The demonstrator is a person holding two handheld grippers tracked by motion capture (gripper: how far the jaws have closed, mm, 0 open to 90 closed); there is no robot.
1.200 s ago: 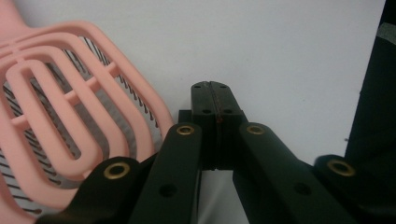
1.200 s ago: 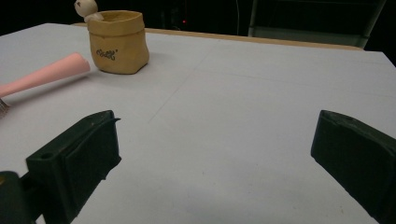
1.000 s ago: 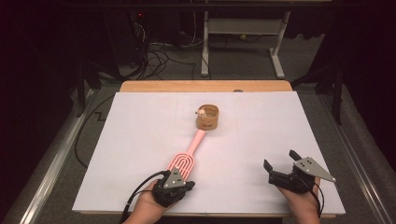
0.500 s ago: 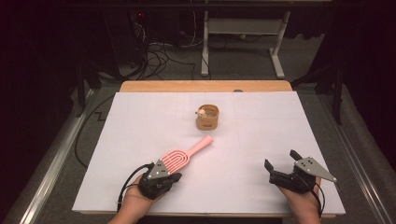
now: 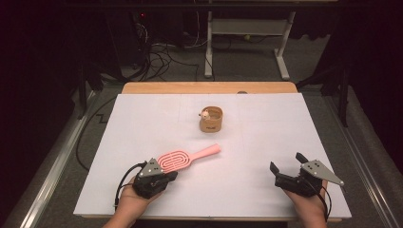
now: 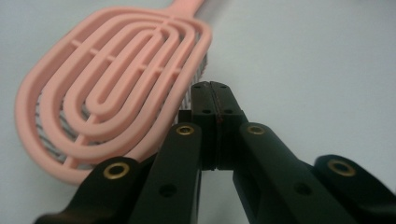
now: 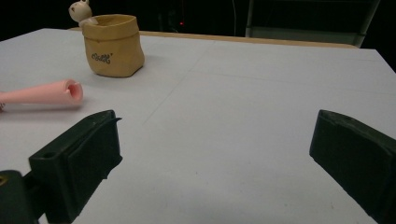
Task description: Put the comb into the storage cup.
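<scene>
A pink plastic hairbrush (image 5: 186, 157) lies flat on the white table (image 5: 266, 142), near the front left. Its head is an oval made of smooth looping bars with gaps between them, and thin bristles show under the bars. Its round handle points up and to the right, toward a small tan pouch (image 5: 211, 119). The pouch looks soft and wrinkly, like paper, and a tiny white toy animal (image 5: 205, 114) peeks over its rim.

The left gripper (image 6: 215, 95) is black and hard, with little brass rings. Its jaws are pressed together with nothing between them, and their tips sit just beside the edge of the brush head. The right gripper (image 5: 288, 166) rests well apart at the front right, with its jaws spread wide and holding nothing.
</scene>
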